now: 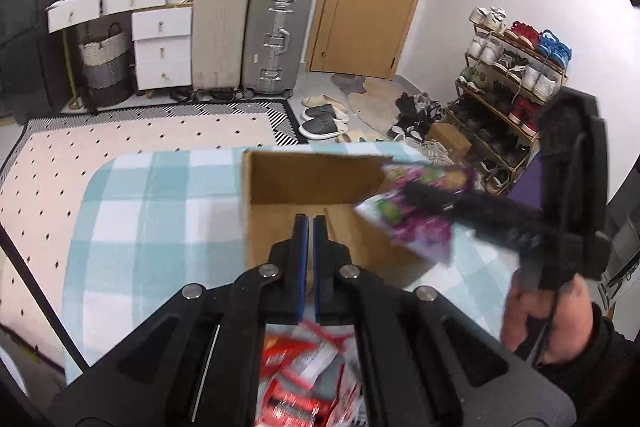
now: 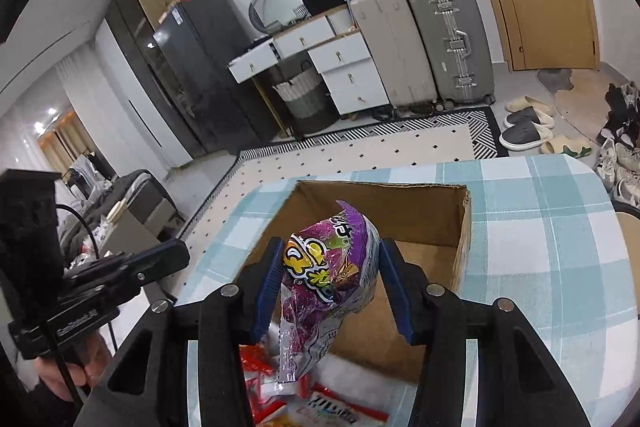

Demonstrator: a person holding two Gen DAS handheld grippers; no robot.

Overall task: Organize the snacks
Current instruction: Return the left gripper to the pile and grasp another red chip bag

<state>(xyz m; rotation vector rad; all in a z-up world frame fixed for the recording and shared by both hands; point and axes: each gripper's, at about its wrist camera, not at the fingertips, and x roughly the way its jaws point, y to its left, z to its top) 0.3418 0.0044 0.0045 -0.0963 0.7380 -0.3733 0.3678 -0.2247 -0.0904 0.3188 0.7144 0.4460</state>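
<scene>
An open cardboard box (image 1: 312, 183) stands on the checked tablecloth and also shows in the right wrist view (image 2: 404, 211). My right gripper (image 2: 328, 287) has its fingers spread around a purple snack bag (image 2: 332, 267), which hangs between them just over the box's near edge; whether the pads press it is unclear. From the left wrist view the same purple snack bag (image 1: 412, 215) sits at the box's right side, with the right gripper (image 1: 436, 205) on it. My left gripper (image 1: 311, 227) is shut and empty, above a pile of red and white snack packets (image 1: 304, 367).
More snack packets (image 2: 280, 387) lie on the table (image 2: 540, 247) in front of the box. Beyond the table are a rug, suitcases (image 1: 276, 39), a white drawer unit (image 1: 160, 47), slippers and a shoe rack (image 1: 512, 75).
</scene>
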